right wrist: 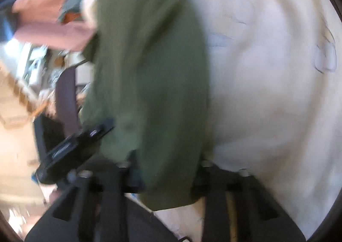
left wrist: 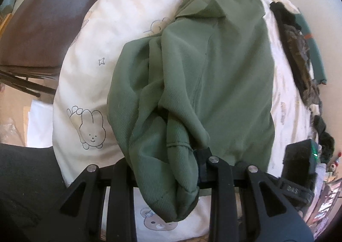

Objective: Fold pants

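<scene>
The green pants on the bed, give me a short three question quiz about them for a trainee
1. True or false: the green pants lie on a plain blue sheet.
2. Which tool has a bunched end of the pants between its fingers in its own wrist view? A) the left tool B) neither C) only the right tool
3. Fill in: the cartoon printed on the white bedding beside the pants is a ____.

Key
1. False: the bedding is white with cartoon prints.
2. A. The right view is too blurred to judge its grip.
3. Rabbit.
</scene>
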Motion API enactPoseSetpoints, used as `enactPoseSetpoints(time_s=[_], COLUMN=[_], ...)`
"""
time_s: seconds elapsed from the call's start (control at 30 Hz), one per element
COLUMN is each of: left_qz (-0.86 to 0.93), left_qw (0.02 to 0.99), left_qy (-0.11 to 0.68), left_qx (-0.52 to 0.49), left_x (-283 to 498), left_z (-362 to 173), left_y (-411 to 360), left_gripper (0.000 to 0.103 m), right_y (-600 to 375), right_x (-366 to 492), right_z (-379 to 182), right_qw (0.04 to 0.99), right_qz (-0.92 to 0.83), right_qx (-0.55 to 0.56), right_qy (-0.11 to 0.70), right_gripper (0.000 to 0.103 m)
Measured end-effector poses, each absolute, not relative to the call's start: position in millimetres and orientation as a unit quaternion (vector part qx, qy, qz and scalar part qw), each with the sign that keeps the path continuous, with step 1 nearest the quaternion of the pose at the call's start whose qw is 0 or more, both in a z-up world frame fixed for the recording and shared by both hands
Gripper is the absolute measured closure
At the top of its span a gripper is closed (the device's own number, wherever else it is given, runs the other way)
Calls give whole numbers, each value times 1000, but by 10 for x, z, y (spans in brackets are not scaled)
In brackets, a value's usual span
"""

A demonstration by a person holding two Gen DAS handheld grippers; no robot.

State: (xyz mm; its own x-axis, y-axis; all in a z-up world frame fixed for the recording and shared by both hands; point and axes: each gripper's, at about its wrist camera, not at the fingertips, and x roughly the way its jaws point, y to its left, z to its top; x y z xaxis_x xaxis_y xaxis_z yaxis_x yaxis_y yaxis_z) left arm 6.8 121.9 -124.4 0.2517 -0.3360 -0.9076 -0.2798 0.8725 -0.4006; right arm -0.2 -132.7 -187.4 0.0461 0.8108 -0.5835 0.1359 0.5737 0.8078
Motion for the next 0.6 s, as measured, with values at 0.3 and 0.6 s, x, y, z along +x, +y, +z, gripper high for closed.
enactPoseSetpoints(time_s=[0.3, 0.6], left_qz=[-146, -258], left_qw=[788, 856], left_qy=[500, 316], left_qx=[-329, -318], left_x=[-226, -266], left_z=[44, 2182], left_y=[1289, 1012], left_gripper=[80, 80], right_y=[-1573, -1945], right_x=[-70, -115], right_z=[-259, 1889], right_qw=[732, 821], right_qz=[337, 370], right_qx=[335, 304], right_qy=[488, 312], right_gripper=[94, 94])
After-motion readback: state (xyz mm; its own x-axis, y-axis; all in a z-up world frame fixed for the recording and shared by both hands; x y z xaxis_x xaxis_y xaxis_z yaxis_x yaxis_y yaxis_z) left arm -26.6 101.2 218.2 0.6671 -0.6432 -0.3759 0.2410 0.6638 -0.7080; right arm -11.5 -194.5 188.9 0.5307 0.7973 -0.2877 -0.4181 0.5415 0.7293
